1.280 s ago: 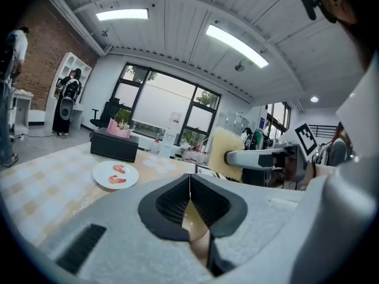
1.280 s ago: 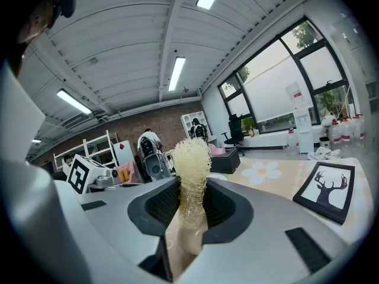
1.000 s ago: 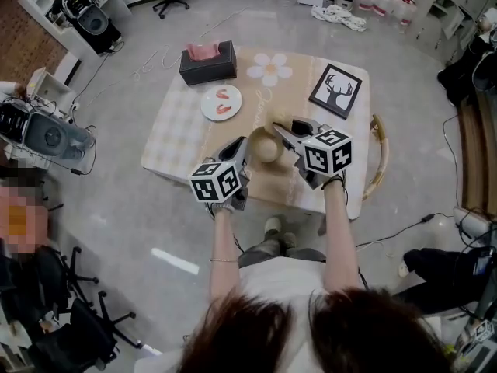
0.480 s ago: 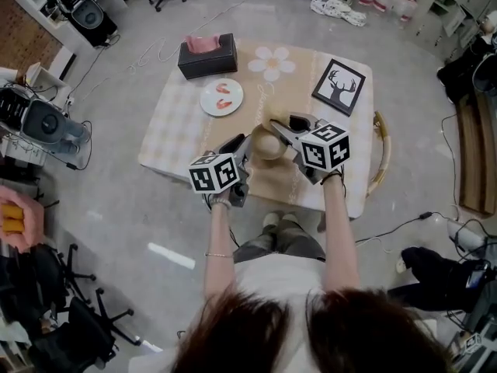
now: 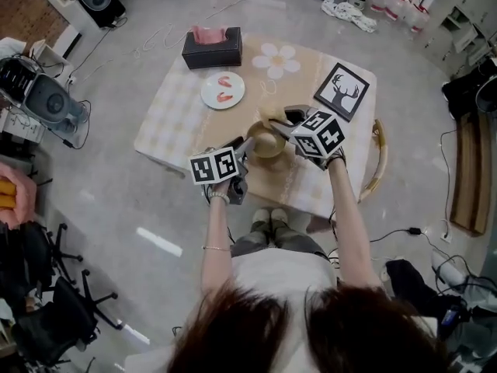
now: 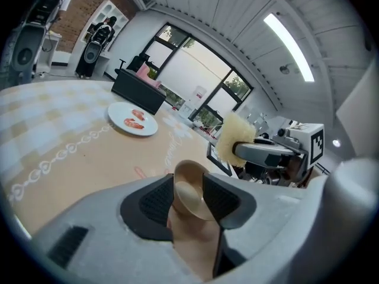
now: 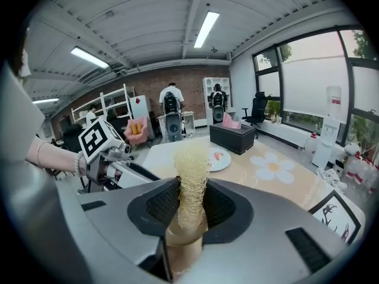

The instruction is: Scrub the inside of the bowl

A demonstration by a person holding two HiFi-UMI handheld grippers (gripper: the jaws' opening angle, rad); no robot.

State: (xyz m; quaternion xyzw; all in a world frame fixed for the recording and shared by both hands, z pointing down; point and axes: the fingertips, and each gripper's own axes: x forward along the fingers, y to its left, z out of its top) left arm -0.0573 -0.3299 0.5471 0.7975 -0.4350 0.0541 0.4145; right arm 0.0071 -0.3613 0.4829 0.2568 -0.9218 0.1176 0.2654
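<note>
Scrubber (image 7: 190,158) sits clamped in right claw (image 7: 190,203) near bowl (image 5: 268,143).

Grey floor (image 5: 116,200), brick wall (image 7: 189,78), poss. shelves (image 7: 109,102)

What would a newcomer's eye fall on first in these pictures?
The pale fibrous scrubber clamped in the right hand-held gripper stands out, close to the tan bowl on the near half of the table. Farther back lie a white plate with red pieces and a black-framed deer picture.
</note>
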